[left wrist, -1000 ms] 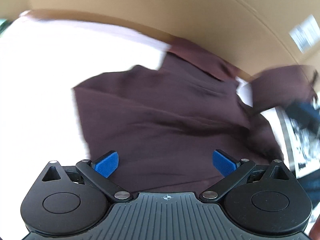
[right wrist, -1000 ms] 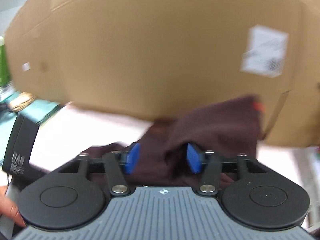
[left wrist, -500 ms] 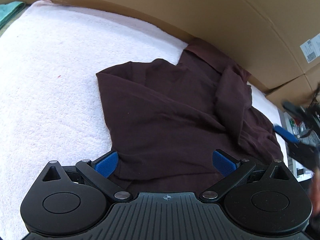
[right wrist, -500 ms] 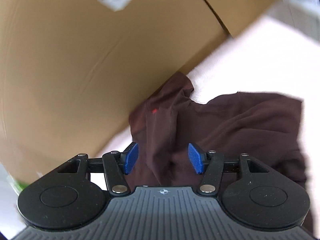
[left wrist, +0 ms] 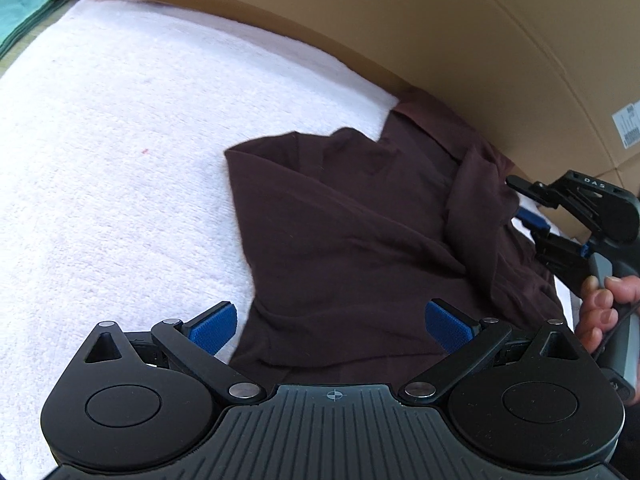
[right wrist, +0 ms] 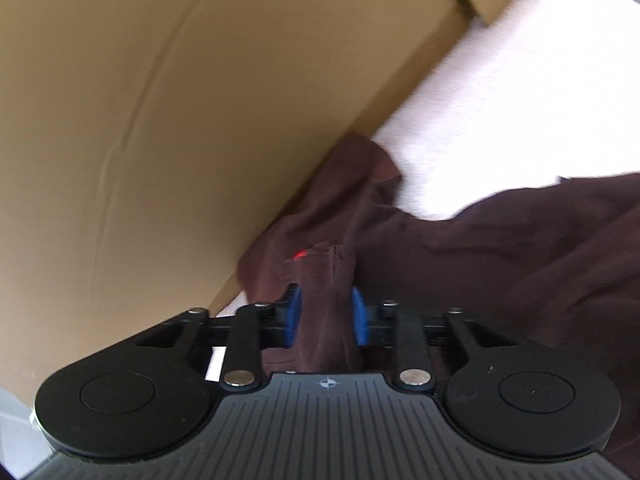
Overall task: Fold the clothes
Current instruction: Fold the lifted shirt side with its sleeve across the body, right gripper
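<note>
Maroon shirt (left wrist: pixel 360 240) lies crumpled on the white towel (left wrist: pixel 120 160) against the cardboard box (left wrist: pixel 440 40); left gripper (left wrist: pixel 332 324) hovers over its near edge, jaws spread wide. Right wrist view: right gripper (right wrist: pixel 326 316) jaws have just been closing and now pinch a fold of the shirt (right wrist: pixel 500 248).

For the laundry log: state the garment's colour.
Plain dark maroon-brown shirt, clearest in the left wrist view.

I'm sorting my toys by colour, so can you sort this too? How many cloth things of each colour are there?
Dark maroon shirt: 1
White fluffy towel spread underneath it: 1
Teal folded cloth at the far corner: 1
Total: 3
</note>
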`<move>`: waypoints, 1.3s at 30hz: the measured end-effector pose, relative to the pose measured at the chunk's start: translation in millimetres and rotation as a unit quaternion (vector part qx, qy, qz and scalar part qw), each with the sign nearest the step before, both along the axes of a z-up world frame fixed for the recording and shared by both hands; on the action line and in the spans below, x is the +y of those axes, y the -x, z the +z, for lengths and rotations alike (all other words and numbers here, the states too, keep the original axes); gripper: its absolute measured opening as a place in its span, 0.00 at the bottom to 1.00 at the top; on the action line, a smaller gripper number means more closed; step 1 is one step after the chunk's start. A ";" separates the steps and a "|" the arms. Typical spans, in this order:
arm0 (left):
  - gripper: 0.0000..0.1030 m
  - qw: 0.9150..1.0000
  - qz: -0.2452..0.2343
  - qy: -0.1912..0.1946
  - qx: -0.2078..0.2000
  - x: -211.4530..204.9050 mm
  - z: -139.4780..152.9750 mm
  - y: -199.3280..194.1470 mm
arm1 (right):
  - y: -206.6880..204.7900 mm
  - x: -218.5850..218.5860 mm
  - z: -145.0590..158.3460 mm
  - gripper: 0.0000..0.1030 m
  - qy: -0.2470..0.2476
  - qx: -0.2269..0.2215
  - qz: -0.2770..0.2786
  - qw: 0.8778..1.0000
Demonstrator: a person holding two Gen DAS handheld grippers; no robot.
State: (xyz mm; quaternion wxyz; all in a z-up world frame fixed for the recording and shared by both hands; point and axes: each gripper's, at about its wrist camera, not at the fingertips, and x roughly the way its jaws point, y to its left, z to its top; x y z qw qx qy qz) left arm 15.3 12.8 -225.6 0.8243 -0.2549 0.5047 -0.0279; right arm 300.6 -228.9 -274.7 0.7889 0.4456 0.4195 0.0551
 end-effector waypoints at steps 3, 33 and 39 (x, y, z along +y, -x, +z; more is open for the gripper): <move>1.00 1.000 0.010 0.000 -0.002 8.0 3.0 2.7 | 2.5 16.0 13.3 0.08 0.010 -0.027 0.025 0.999; 1.00 0.998 0.068 0.006 0.001 36.3 6.0 17.3 | 70.1 123.5 -51.3 0.08 -0.063 0.074 0.314 0.944; 1.00 0.998 0.053 0.019 -0.012 23.7 12.7 -4.5 | 82.3 113.4 -34.4 0.44 -0.056 0.051 0.332 0.940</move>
